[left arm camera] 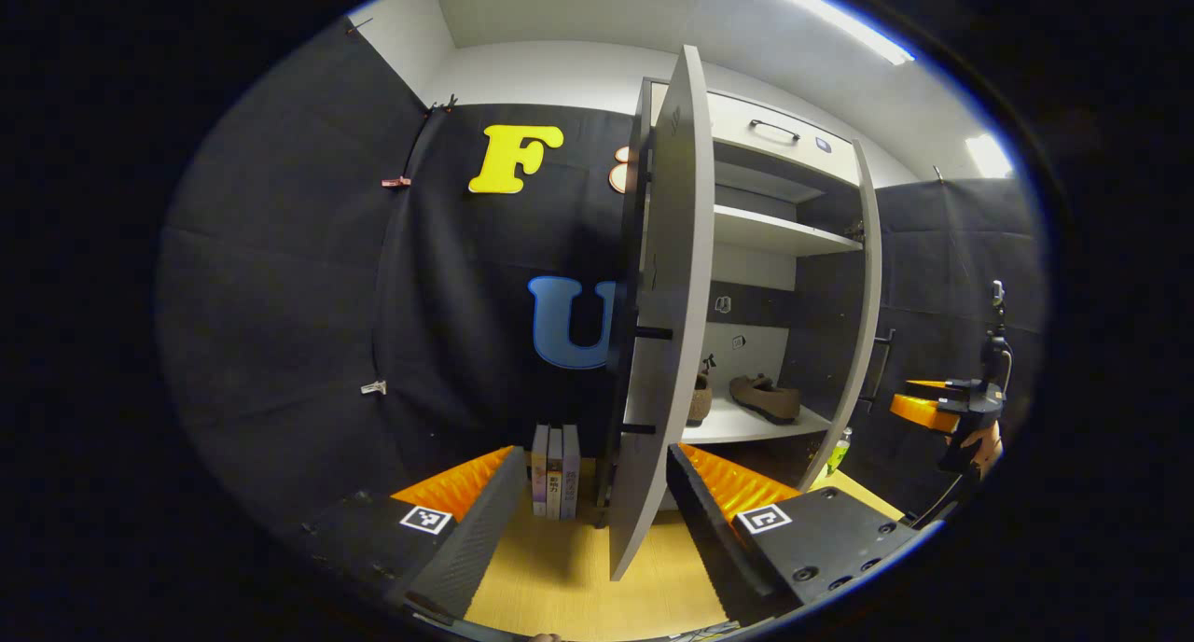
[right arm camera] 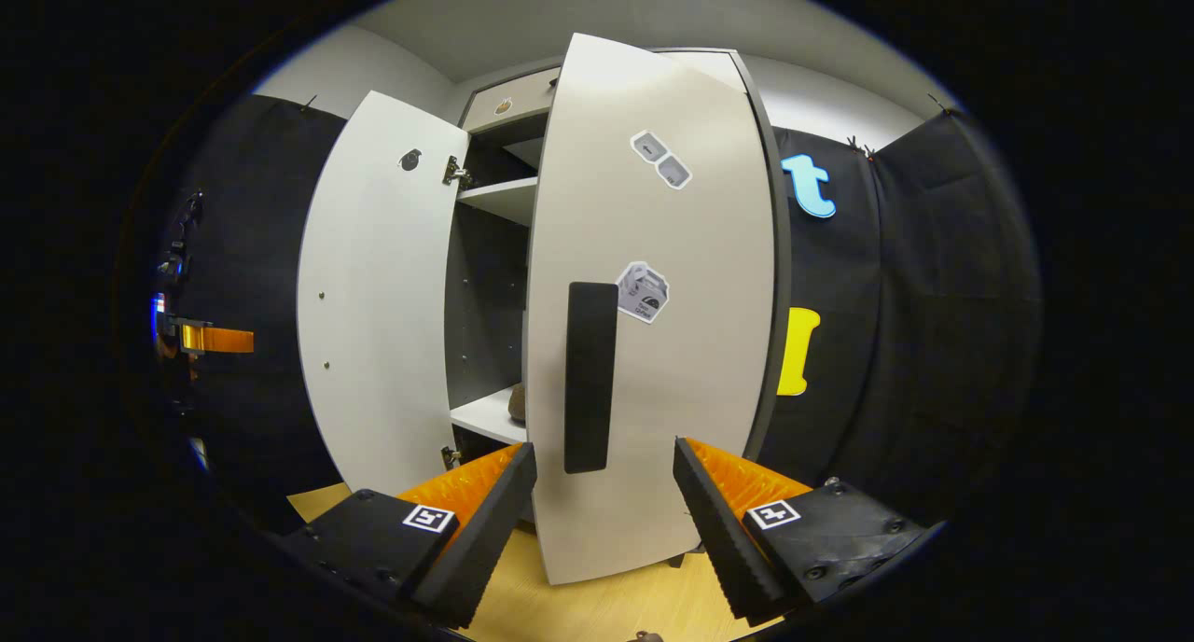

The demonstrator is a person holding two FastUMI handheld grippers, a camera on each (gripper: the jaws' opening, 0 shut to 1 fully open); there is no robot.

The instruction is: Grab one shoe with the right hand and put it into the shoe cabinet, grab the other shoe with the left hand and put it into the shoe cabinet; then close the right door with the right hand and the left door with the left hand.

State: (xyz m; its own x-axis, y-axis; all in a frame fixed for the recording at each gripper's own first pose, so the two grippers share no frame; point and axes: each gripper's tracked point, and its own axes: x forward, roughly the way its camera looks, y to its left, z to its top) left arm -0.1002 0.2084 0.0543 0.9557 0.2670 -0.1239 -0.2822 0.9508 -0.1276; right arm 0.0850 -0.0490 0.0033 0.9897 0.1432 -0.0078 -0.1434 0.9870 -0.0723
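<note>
Right gripper view puts my right gripper (right arm camera: 604,521) just in front of the tall pale-grey right cabinet door (right arm camera: 653,306), fingers spread wide and holding nothing, with the door's black vertical handle (right arm camera: 590,377) between and above them. That door looks partly swung in; the matching pale-grey left door (left arm camera: 662,343) stands fully open, edge-on between the spread, empty fingers of my left gripper (left arm camera: 597,521).

Both brown slip-on shoes are already on the white lower shelf (left arm camera: 737,425) of the cabinet: one (left arm camera: 767,397) lies in plain sight to the right, the other (left arm camera: 700,399) is half hidden behind the left door's edge.

I judge the risks to be these. If I push the right door off-centre, my finger may slide off the smooth panel or catch the handle. If the left door closes first, the two edges may clash. The near shoe's heel could block a door if it overhangs the shelf; I cannot tell whether it does.

Count: two shoes, two doors, two grippers, three upright books (left arm camera: 554,470) beside the cabinet, one green bottle (left arm camera: 838,451).
</note>
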